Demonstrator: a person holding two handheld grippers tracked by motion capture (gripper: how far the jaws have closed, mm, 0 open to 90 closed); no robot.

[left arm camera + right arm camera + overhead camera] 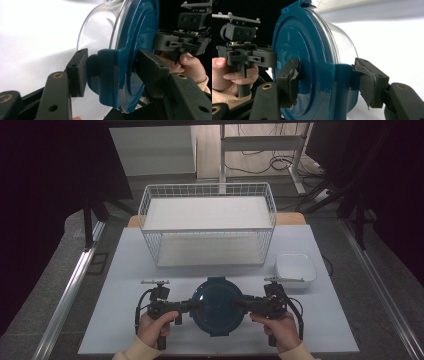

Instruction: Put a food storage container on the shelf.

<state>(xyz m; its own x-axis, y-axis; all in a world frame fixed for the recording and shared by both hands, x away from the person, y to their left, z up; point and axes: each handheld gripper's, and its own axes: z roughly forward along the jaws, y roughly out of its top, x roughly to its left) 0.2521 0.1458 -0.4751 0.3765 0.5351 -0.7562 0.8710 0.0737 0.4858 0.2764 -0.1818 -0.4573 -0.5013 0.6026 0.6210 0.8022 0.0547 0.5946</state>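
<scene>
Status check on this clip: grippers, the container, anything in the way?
Left gripper and right gripper both clamped on the side latches of the blue-lidded container. Wire basket stands beyond it, white bowl off to the right. Path between clear.

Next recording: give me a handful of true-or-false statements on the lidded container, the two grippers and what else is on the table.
1. Both grippers grip the round container at its side latches. True: the left gripper and the right gripper each clamp a blue tab.
2. The container's lid is red. False: it is dark teal-blue.
3. The container's body is clear. True.
4. The wire basket stands on the near side of the container. False: it stands beyond it, farther from the person.
5. A small white bowl sits at the table's left. False: it sits at the right, beside the basket.
</scene>
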